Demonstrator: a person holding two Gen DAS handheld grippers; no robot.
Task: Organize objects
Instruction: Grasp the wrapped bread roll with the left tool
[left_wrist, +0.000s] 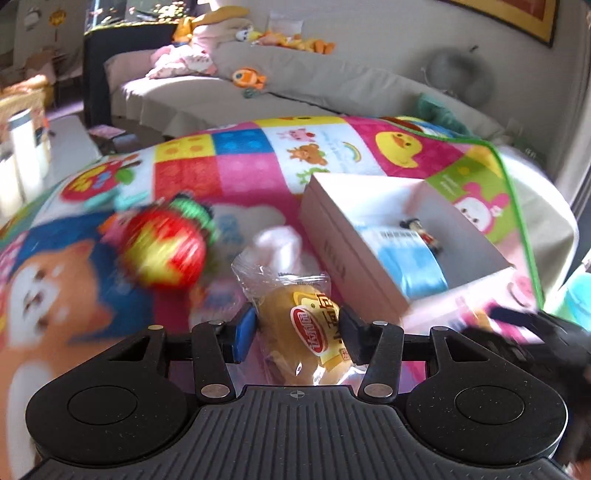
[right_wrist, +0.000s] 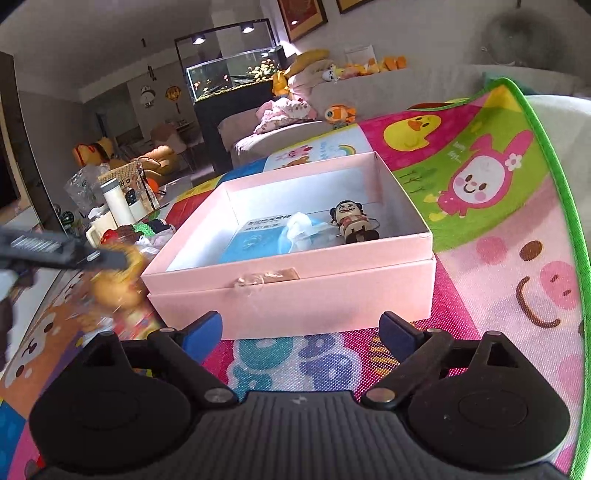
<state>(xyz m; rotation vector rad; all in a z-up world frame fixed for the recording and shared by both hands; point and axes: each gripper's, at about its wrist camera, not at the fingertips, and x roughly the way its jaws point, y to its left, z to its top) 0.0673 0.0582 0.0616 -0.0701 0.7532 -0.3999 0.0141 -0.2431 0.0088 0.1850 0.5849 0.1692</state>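
My left gripper (left_wrist: 297, 328) is shut on a wrapped yellow bread roll (left_wrist: 303, 325) and holds it above the colourful play mat (left_wrist: 236, 170), left of the open pink box (left_wrist: 354, 258). A red and yellow toy (left_wrist: 164, 251) lies blurred on the mat to the left. In the right wrist view the pink box (right_wrist: 295, 288) holds a blue packet (right_wrist: 255, 243) and a small figurine (right_wrist: 352, 221). My right gripper (right_wrist: 301, 332) is open and empty just in front of the box. The left gripper with the bread (right_wrist: 114, 273) appears blurred at the left.
A grey sofa (left_wrist: 295, 88) with plush toys stands behind the mat. A white bottle (right_wrist: 114, 203) and clutter sit at far left. A fish tank (right_wrist: 232, 74) stands at the back. The mat's green edge (right_wrist: 554, 184) runs along the right.
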